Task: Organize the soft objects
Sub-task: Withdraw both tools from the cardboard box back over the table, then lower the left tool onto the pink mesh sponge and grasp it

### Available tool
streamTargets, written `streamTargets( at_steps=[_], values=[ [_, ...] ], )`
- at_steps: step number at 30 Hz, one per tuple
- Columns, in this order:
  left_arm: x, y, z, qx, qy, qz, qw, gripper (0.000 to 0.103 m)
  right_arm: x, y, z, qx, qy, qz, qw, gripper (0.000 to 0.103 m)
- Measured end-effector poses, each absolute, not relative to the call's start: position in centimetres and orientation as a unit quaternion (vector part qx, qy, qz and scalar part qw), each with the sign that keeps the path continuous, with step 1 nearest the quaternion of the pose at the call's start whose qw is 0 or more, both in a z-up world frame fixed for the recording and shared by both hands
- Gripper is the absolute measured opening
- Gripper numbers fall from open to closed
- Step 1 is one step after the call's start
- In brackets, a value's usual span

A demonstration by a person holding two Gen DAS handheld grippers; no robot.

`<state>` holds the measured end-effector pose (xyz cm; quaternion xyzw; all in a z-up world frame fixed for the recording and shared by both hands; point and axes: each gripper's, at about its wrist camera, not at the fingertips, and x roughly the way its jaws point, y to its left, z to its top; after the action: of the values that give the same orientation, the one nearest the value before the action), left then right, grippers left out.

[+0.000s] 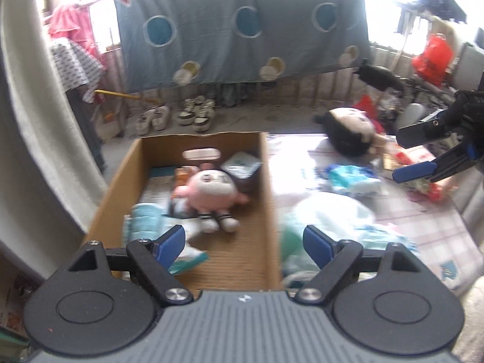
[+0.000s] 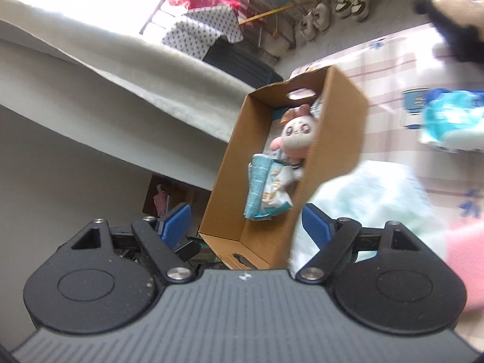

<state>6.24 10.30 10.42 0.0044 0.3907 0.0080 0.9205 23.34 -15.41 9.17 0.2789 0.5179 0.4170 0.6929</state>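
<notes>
The cardboard box (image 1: 266,181) at frame centre holds a pink plush doll (image 1: 210,189) and a teal packet (image 1: 145,220). Right of it, on the checked cloth (image 1: 423,227), lie a black-haired plush (image 1: 351,130) and a pale bag (image 1: 326,211). The left gripper (image 1: 245,242) and right gripper (image 2: 246,222) are both spread and hold nothing.

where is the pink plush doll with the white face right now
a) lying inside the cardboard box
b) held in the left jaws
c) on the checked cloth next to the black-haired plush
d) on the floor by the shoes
a: the pink plush doll with the white face lies inside the open brown cardboard box, among packets, and no gripper touches it.
</notes>
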Motion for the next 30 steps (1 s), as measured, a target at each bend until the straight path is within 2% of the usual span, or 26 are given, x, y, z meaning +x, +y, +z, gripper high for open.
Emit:
streamTargets(
  at_steps=[8,16,22,26,30],
  values=[
    [4.9,0.4,9.0,0.005,0.363,-0.100,0.926,0.086,19.3,-30.0,6.0,0.305,0.473,0.363,0.743,0.082],
    [4.6,-10.0,4.6,0.066,0.356,-0.181,0.915,0.083,16.0,-35.7,-3.7,0.328,0.493,0.312,0.743,0.082],
    [5.1,-14.1,0.6,0.136,0.361,-0.173,0.906,0.063,16.6,-34.5,-7.3,0.304,0.507,0.305,0.747,0.080],
    [6.1,-13.9,-1.4,0.149,0.382,-0.151,0.900,0.047,17.9,-33.1,-8.2,0.268,0.515,0.305,0.755,0.071],
    [6.9,-13.0,-2.6,0.143,0.399,-0.138,0.895,0.043,18.9,-31.0,-8.7,0.224,0.517,0.310,0.766,0.063]
  ],
)
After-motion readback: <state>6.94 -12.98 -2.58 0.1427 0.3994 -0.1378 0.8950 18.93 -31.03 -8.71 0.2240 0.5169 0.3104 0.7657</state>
